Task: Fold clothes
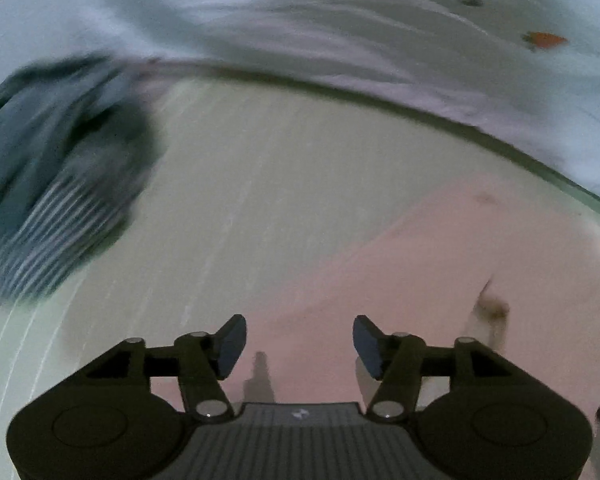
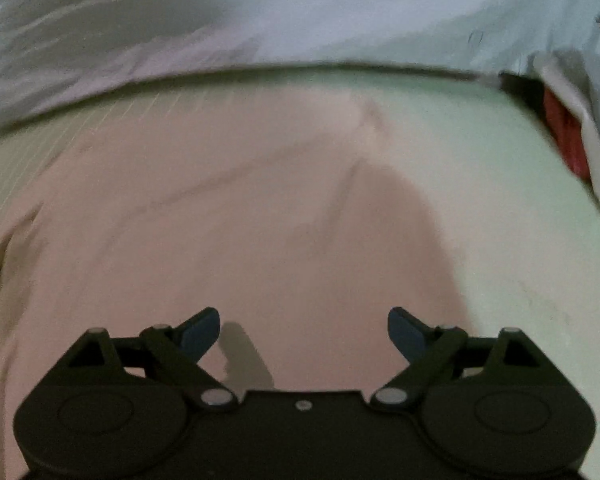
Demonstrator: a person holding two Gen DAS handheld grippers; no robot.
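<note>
1. The left hand-held gripper [image 1: 299,344] hangs with its jaws spread and nothing between them, above the edge of a pink garment [image 1: 440,264].
2. The right hand-held gripper [image 2: 303,330] is likewise spread wide and empty, over the same pink garment [image 2: 228,220].
3. The garment lies flat, lightly creased, on the pale green surface [image 1: 260,184].
4. A blurred dark striped garment [image 1: 56,184] lies at the left.
5. White printed cloth [image 2: 300,12] lies along the far edge.
</note>
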